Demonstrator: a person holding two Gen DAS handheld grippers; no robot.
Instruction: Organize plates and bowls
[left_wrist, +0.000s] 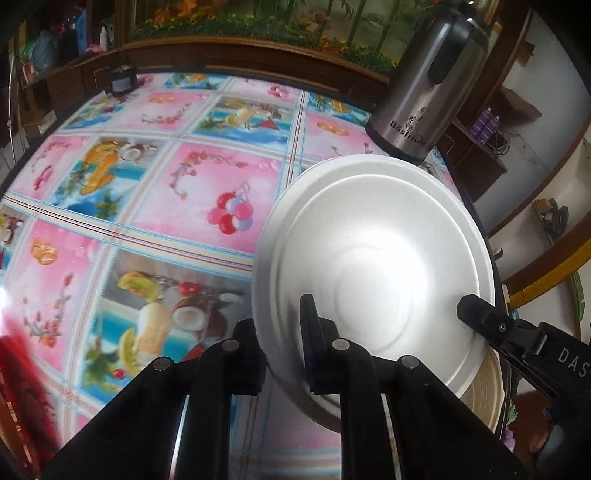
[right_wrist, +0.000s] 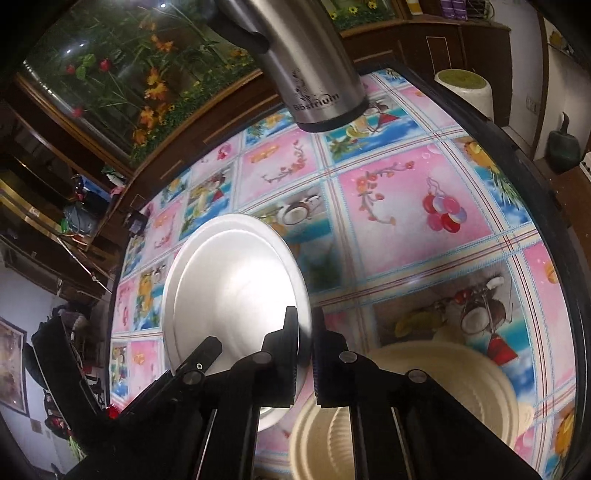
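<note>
Left tongs (left_wrist: 282, 350): jaws closed onto the near-left rim of the plate (left_wrist: 373, 258), one finger above the plate face and the other below the rim. The grip appears firm; the rim sits between the pads.

Right tongs (right_wrist: 304, 354): jaws likewise closed on the same plate (right_wrist: 229, 288), at its opposite edge. In the left wrist view the right tongs (left_wrist: 467, 308) enter from the right and one fingertip lies on the plate face near the rim. In the right wrist view the left tongs (right_wrist: 207, 350) reach in from the lower left and meet the plate's near edge.

Plate: round, plain, silvery-white, with a raised inner ring. It is tilted, held off the counter (left_wrist: 147, 192) by both tongs, its far edge pointing toward the flask (left_wrist: 432, 85).

Bowl (right_wrist: 436, 391): cream, ribbed inside, standing on the counter just beside and partly beneath the plate's near edge. A second cream bowl (right_wrist: 321, 439) shows nested or close against it; which cannot be told. In the left wrist view only a cream rim of a bowl (left_wrist: 484, 391) shows below the plate.

Counter: covered with a glossy pink and blue fruit-pattern cloth. The steel flask (right_wrist: 314, 74) stands upright on it beyond the plate, apart from it.
</note>
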